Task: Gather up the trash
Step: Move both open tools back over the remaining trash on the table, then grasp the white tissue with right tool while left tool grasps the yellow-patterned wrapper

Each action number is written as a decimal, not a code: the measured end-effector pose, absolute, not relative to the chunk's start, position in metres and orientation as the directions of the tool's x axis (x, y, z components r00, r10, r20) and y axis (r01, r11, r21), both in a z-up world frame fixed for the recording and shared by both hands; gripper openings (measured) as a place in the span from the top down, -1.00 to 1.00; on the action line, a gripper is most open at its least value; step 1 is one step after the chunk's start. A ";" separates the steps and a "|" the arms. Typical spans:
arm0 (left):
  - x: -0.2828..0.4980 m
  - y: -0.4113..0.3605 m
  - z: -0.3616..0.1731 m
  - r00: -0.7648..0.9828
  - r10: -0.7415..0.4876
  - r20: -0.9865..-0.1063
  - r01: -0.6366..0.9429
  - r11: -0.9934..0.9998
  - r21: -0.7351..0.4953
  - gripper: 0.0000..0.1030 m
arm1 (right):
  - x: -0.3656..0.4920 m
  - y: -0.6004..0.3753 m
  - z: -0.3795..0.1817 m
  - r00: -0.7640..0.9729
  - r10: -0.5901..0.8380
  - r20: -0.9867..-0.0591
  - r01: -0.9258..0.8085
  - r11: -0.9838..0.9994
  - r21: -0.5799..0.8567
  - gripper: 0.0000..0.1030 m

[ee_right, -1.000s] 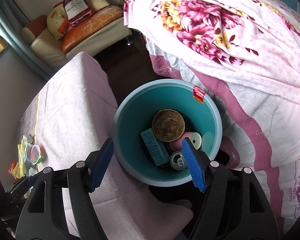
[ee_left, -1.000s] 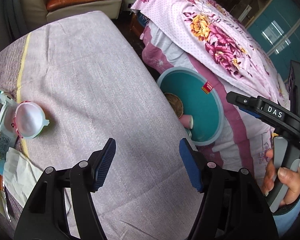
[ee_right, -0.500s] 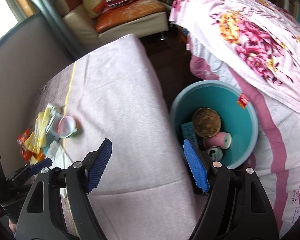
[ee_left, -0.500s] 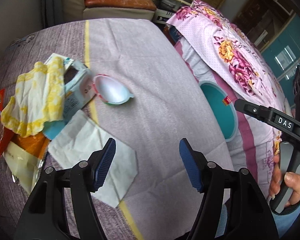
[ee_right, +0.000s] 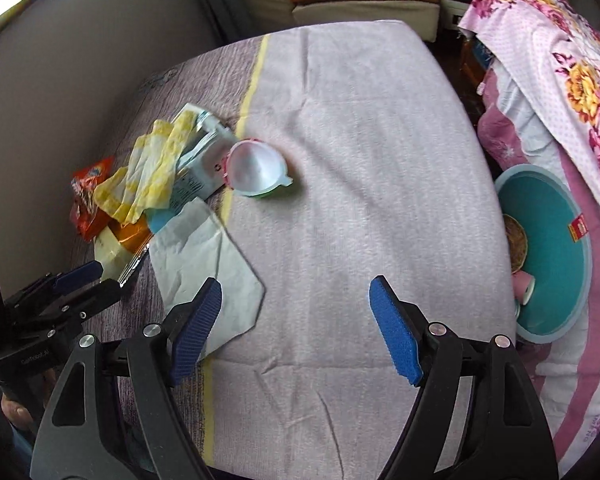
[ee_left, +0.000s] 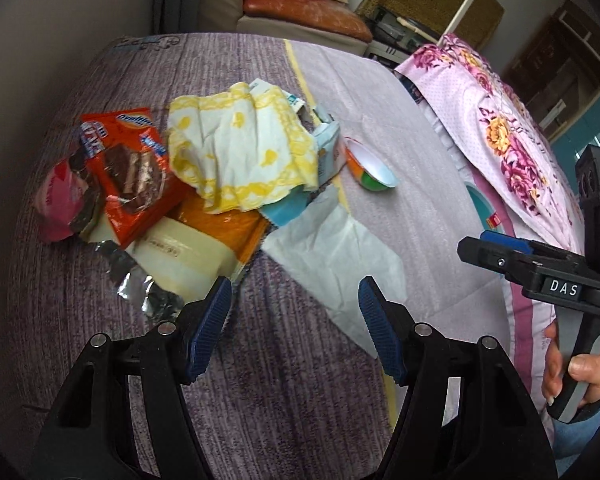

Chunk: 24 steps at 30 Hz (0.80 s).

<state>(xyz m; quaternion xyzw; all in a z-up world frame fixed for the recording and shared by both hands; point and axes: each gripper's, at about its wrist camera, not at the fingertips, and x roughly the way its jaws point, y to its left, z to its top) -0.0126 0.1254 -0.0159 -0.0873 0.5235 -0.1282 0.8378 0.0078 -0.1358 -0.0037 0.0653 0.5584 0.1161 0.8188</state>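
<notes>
Trash sits heaped on the purple side of your tabletop: an orange Ovaltine wrapper, a pink packet at its left edge, a crumpled yellow-and-white napkin draped over a pale blue carton, and a cream-and-orange pouch underneath with crinkled foil just beside it. A flat white paper sheet lies at the near edge of the heap, across the yellow stripe of the cloth. An empty plastic cup with a white inside lies tipped on its side just beyond the carton, on the paler half of the cloth.

Your left tongs hang above the tabletop with the blue pads spread wide and nothing between them; the left pad is over the corner of the pouch, the right one over the paper sheet's near edge. Your right tongs are also wide and hold nothing, hovering over the pale cloth with the left pad above the white paper sheet.

From the right wrist view, the teal bin stands on the floor past the tabletop's right edge, against the floral bedspread. Inside it you can see a brown round object and a pink roll, both partly hidden by the tabletop's edge.
</notes>
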 end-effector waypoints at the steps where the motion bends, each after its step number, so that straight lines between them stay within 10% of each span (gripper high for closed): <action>1: -0.014 0.131 -0.017 0.421 -0.302 -0.855 0.115 0.953 -0.280 -0.30 | 0.009 -0.128 -0.007 0.339 0.269 -0.902 -0.135 0.962 0.237 -0.41; 24: -0.020 0.218 -0.040 0.430 -0.291 -0.855 -0.057 0.936 -0.347 -0.30 | 0.019 -0.033 -0.056 0.255 0.265 -0.930 -0.344 0.924 0.169 -0.42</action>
